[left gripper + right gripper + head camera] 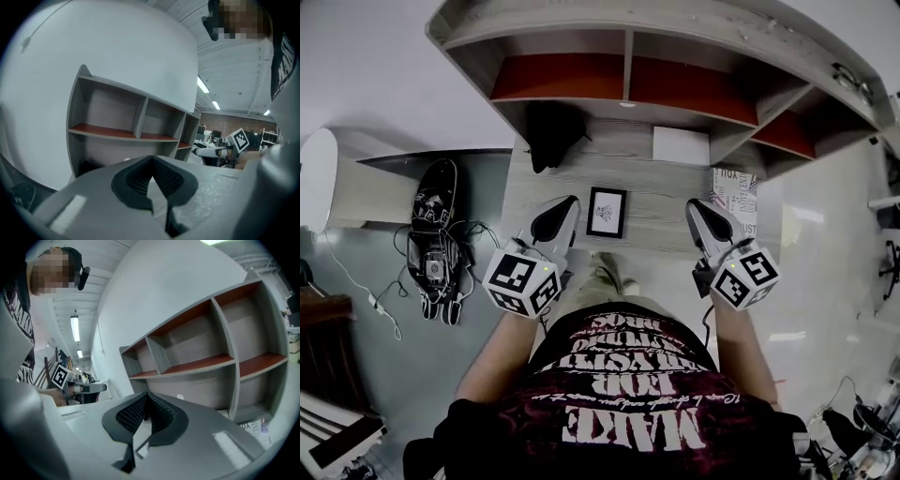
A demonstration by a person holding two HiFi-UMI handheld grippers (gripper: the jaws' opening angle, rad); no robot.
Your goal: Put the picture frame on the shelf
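You are at the reach-and-grasp step; nothing has been picked up yet. Your left gripper has its jaws together on nothing and sits just left of the picture frame. The frame lies flat on the pale wood-grain surface in front of the shelf. Your right gripper is on the frame's other side, a little further off, and its jaws are also closed and empty. The next move, as I judge it, calls for parting one pair of jaws and bringing them down over an edge of the frame. Because it lies flat, you will probably need to get under its rim. By count there are two grippers, one frame and one shelf with three red-floored bays showing. There is also one dark bundle, one white panel and one printed sheet.
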